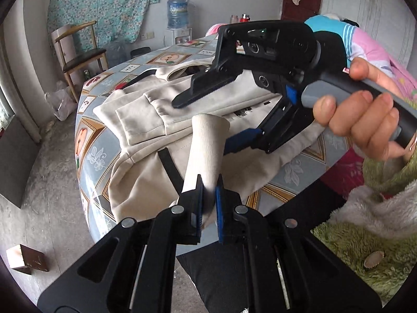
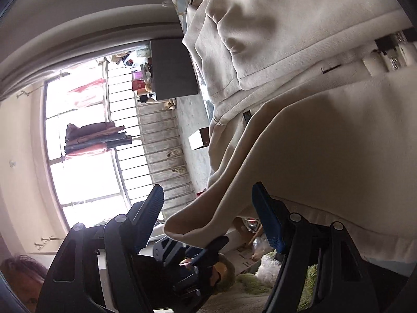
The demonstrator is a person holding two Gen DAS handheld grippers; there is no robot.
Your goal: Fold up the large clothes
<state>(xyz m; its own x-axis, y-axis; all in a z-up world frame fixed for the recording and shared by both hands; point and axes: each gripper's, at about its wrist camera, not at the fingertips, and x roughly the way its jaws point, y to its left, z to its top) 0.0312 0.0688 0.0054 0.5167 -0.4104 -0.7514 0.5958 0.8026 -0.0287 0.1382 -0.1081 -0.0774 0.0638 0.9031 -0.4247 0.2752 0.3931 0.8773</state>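
The cream-coloured fleece jacket with black trim lies spread on my counter, its collar toward the far edge and its lower part draped over the near edge. One sleeve is already folded across the chest, its cuff lying near the left edge of the counter. The other sleeve's ribbed cream cuff is lifted off the body of the jacket and stands up as a tube. My left hand-held gripper has its jaws drawn narrow and clamped on the bottom of that cuff, blue pads pressing the fabric from both sides.

My right hand-held gripper hangs above the middle of the jacket with its fingers spread wide and nothing between them; one black finger sits over the chest, the blue-padded one just beside the raised cuff. From its own camera I see the same wide jaws with the sleeve hanging in front, apart from both pads. The person's hand wraps the grey handle.

The counter wears a patterned blue and tan oilcloth. Beyond its far left corner stands a wooden chair with a dark seat, and a blue water dispenser bottle stands by the far wall.
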